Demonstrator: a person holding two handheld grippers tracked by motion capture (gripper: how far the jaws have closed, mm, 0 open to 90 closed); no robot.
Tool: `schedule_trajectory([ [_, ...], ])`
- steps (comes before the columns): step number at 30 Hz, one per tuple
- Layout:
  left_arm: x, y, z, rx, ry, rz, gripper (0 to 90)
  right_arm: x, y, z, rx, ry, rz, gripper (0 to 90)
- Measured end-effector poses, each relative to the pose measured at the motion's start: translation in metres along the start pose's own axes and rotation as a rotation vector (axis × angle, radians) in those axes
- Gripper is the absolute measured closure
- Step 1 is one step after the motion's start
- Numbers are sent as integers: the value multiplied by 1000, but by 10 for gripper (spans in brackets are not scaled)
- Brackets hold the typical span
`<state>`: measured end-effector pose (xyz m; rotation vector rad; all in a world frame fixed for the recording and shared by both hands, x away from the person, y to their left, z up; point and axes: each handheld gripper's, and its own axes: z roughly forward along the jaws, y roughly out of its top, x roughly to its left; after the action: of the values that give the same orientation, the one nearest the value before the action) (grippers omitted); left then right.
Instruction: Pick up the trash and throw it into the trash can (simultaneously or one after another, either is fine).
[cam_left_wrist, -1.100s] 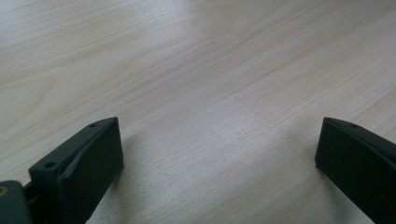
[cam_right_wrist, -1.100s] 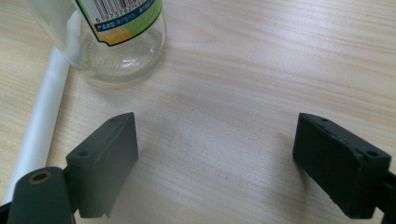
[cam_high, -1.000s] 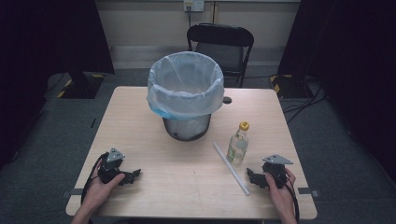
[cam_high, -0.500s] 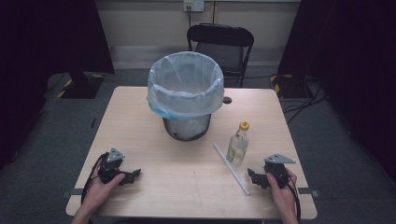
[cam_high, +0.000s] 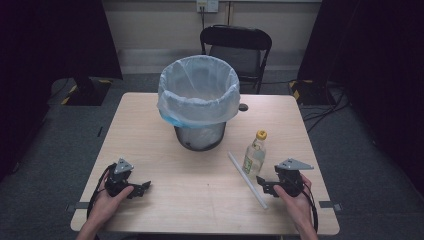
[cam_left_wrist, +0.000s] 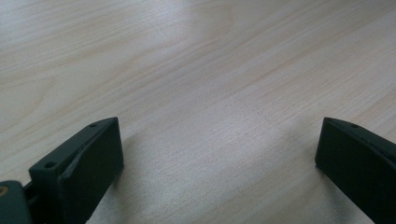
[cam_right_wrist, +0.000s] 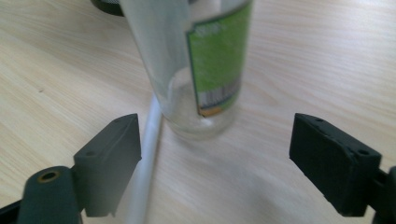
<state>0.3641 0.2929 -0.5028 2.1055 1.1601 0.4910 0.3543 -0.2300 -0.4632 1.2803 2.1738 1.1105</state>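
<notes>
The right gripper (cam_high: 266, 183) sits at the near right of the table (cam_high: 150, 125), jaws spread wide and holding nothing; they have just been opening a little further, with nothing pressed between them. In the right gripper view its jaws frame the bottle (cam_right_wrist: 198, 70) just ahead, which suggests the person is lining up for a grasp on the bottle's lower body. The bottle (cam_high: 254, 152) stands upright, yellow cap on, near and to the right of the bin (cam_high: 199, 102), so a short lift toward the bin's open mouth looks like the likely plan.

A white tube (cam_high: 247, 179) lies flat on the table just left of the bottle, running from near the bottle's base toward the near edge. In the right gripper view the tube (cam_right_wrist: 147, 154) passes close by the left-hand jaw, so a closing jaw could catch or roll it.

The left gripper (cam_high: 139, 188) rests at the near left, jaws wide apart over bare wood with nothing between them, apparently parked.

Room is ample: the table's middle is bare, and both grippers lie close to the near edge. The bin stands at the far middle, well apart from both.
</notes>
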Motion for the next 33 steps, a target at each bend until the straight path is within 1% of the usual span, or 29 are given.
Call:
schedule_trajectory([
  [1,0,0,0,0,0,0,4,1,2,2,-9,-3,-11,148],
  [3,0,0,0,0,0,-1,4,1,6,5,-14,3,-16,147],
  [5,0,0,0,0,0,-1,4,0,8,9,-11,4,-13,144],
  [7,0,0,0,1,0,-1,4,-1,10,16,3,18,-20,165],
  [8,0,0,0,1,0,-1,4,-1,11,20,4,30,-27,156],
  [9,0,0,0,0,0,0,4,-1,11,23,8,37,-19,140],
  [11,0,0,0,0,0,0,4,-2,12,30,8,52,-21,143],
  [15,0,0,0,3,-1,2,4,-1,14,38,15,50,-37,143],
  [17,0,0,0,2,-1,2,3,-1,17,43,29,47,-47,149],
  [18,0,0,0,2,-1,2,4,-1,18,45,21,51,-41,153],
  [21,0,0,0,2,-1,2,4,3,22,52,18,52,-70,156],
  [23,0,0,0,2,-2,2,4,5,23,57,22,55,-77,161],
  [24,0,0,0,2,-1,2,4,5,23,58,12,54,-74,172],
  [29,0,0,0,2,-2,3,4,3,20,59,18,25,-71,174],
  [33,0,0,0,2,-1,2,4,5,18,61,-3,23,-78,220],
])
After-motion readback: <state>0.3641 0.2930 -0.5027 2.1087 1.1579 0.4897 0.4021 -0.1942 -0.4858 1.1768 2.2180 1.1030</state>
